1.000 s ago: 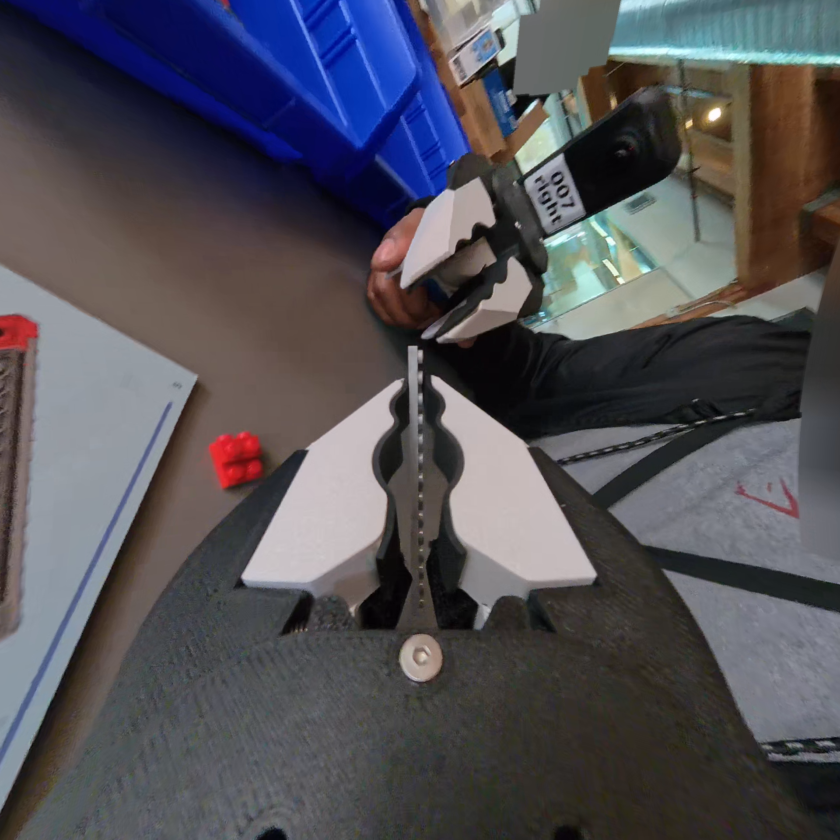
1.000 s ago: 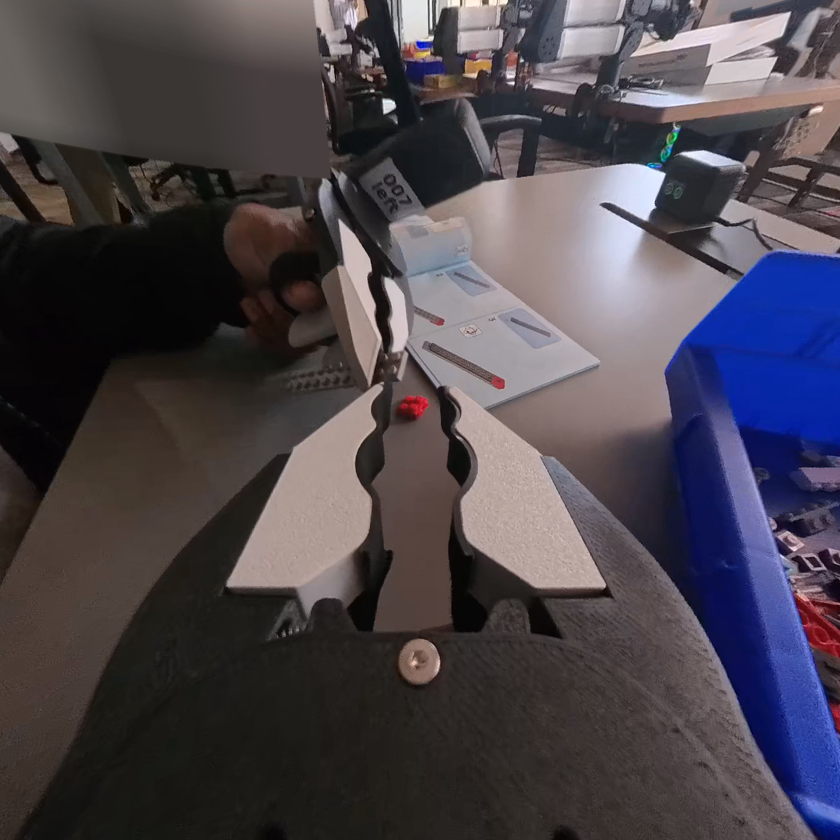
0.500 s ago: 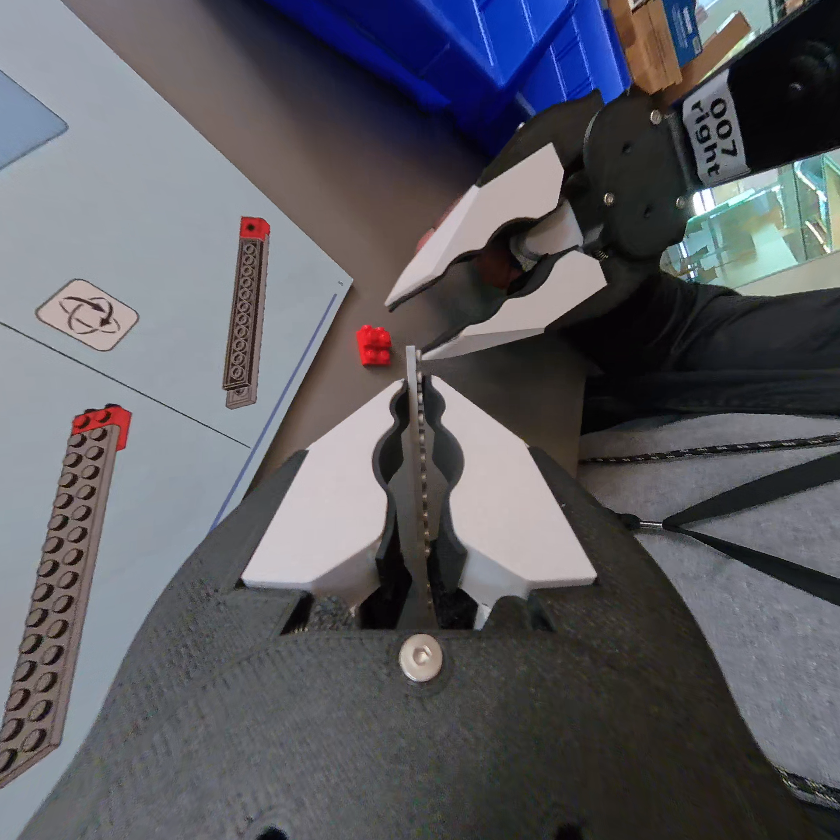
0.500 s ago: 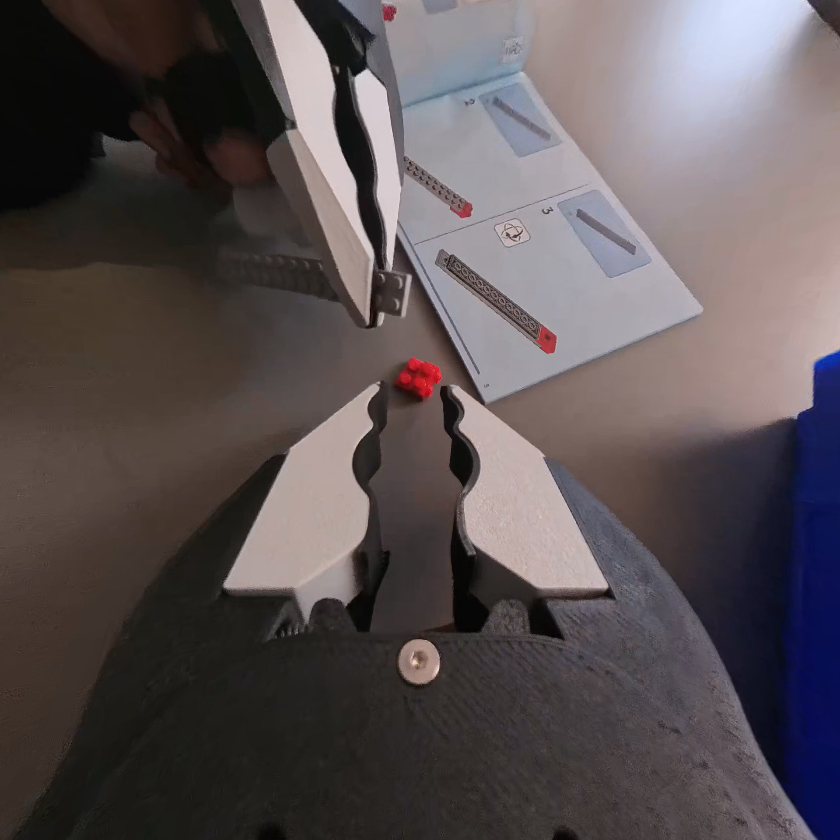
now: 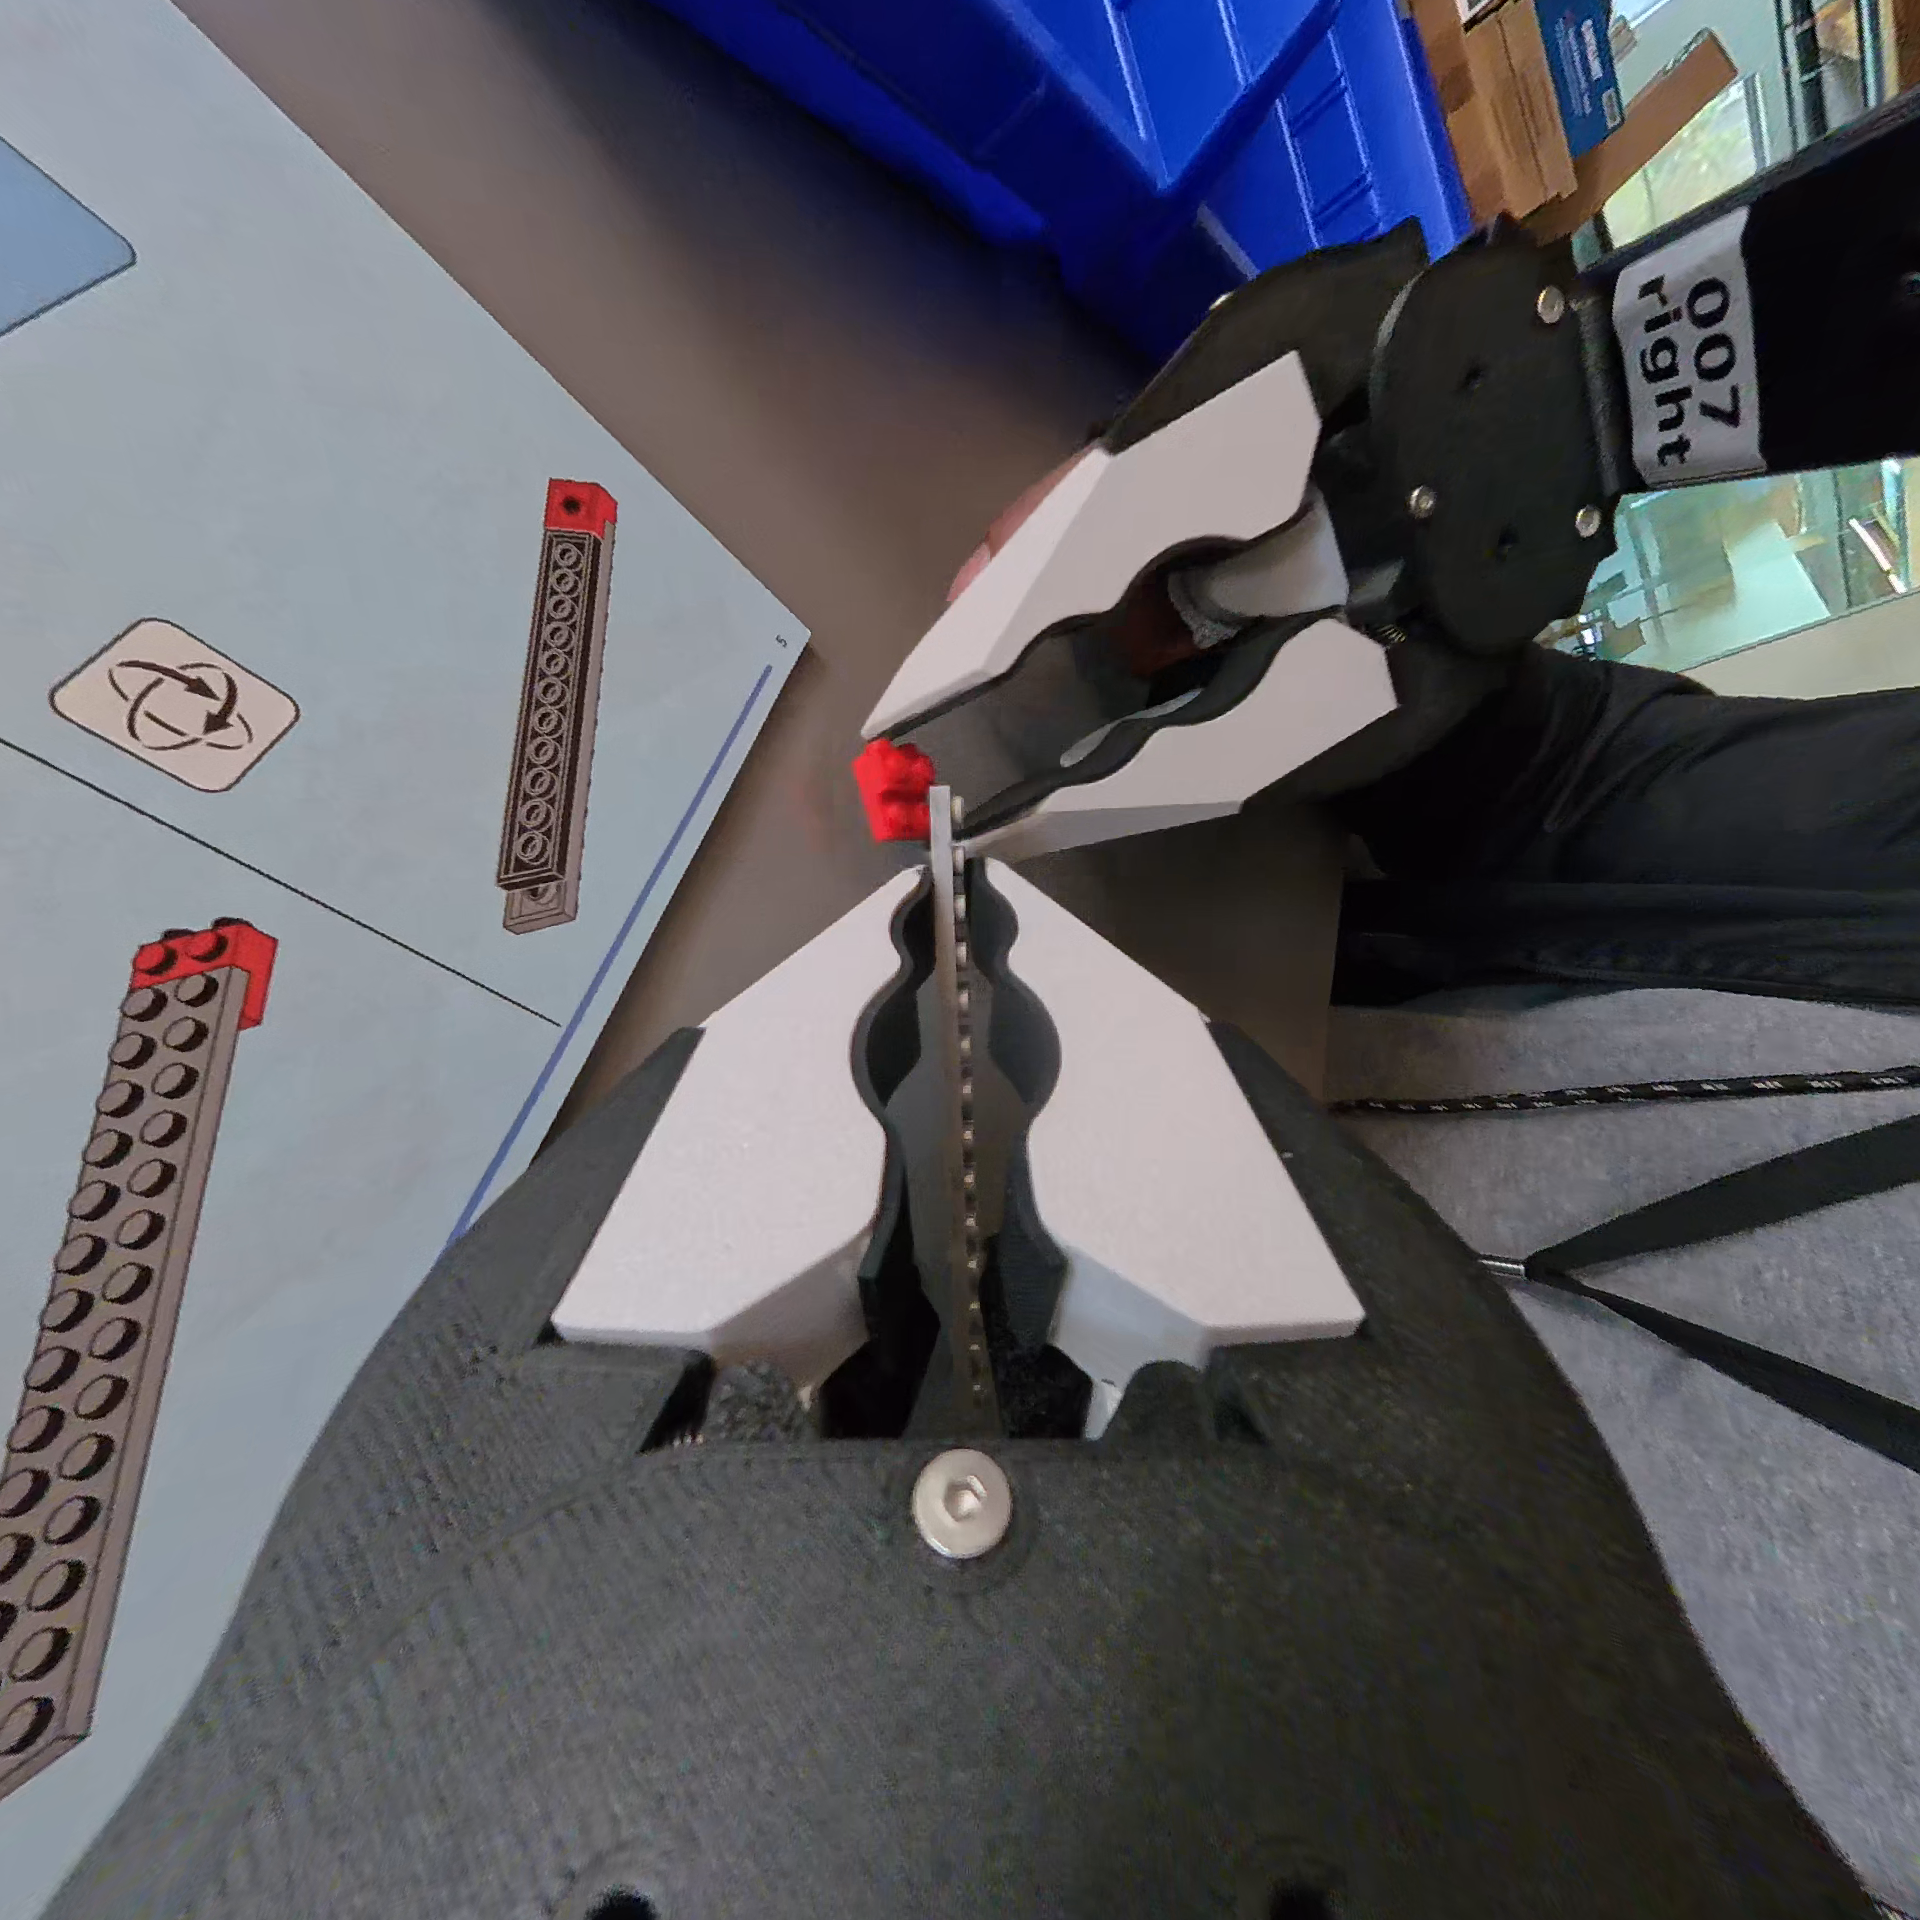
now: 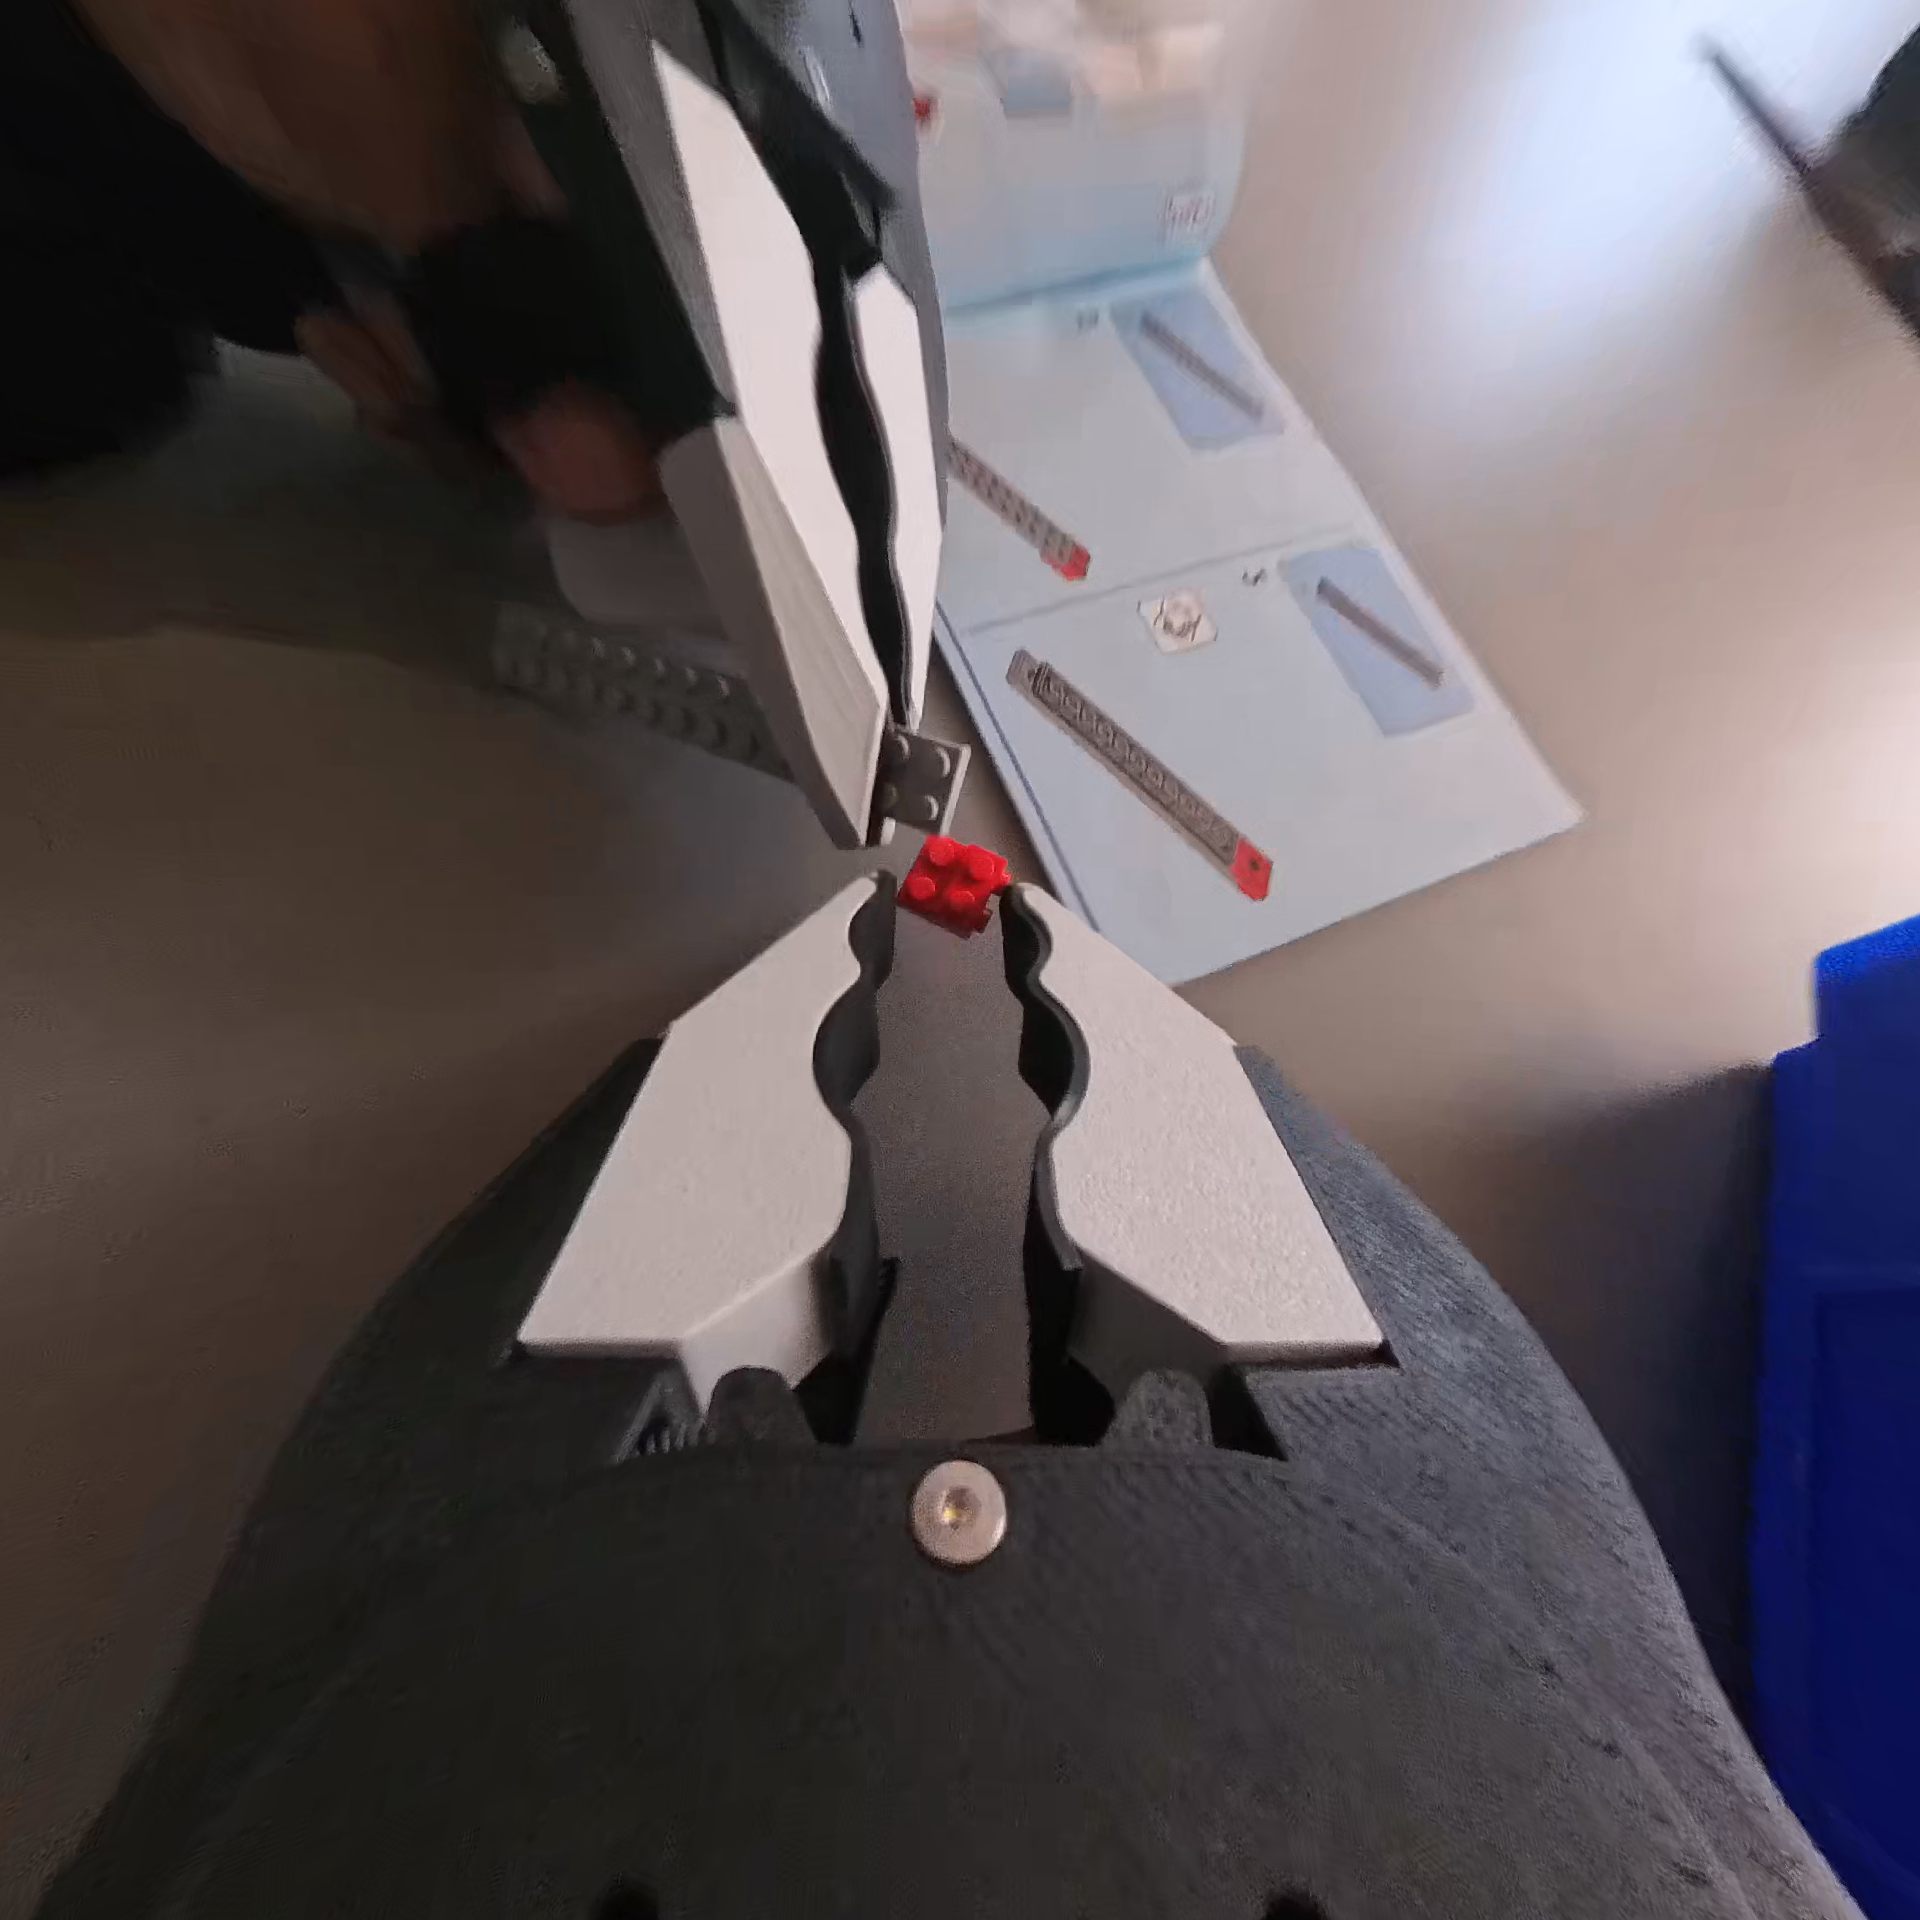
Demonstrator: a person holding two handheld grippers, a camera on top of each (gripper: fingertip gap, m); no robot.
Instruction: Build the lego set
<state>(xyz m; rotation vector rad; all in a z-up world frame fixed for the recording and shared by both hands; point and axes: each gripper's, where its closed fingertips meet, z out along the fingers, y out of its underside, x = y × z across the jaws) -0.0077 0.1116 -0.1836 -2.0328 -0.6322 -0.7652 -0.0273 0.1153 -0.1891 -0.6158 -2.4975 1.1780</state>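
My left gripper (image 5: 948, 873) is shut on a long grey studded plate (image 5: 961, 1091), seen edge-on between its fingers. In the right wrist view the left gripper (image 6: 883, 779) comes in from the top, and the plate's end (image 6: 927, 781) sticks out past its tips. A small red brick (image 6: 954, 891) lies on the dark table, just below that plate end. My right gripper (image 6: 948, 894) is open, with one fingertip on each side of the red brick. The left wrist view shows the red brick (image 5: 891, 792) at the tips of the right gripper (image 5: 920, 790).
A light blue instruction booklet (image 5: 312, 623) lies open on the table beside the brick; it also shows in the right wrist view (image 6: 1247, 675). Blue bins (image 5: 1039, 104) stand behind, and one is at the right (image 6: 1849, 1299). A hand in a dark sleeve (image 6: 260, 260) holds the left gripper. Both grippers' tips are close together, under 4 cm apart.
My right gripper has come down and forward, so its open fingertips now bracket the red brick. My left gripper has brought the plate's end close to the brick.
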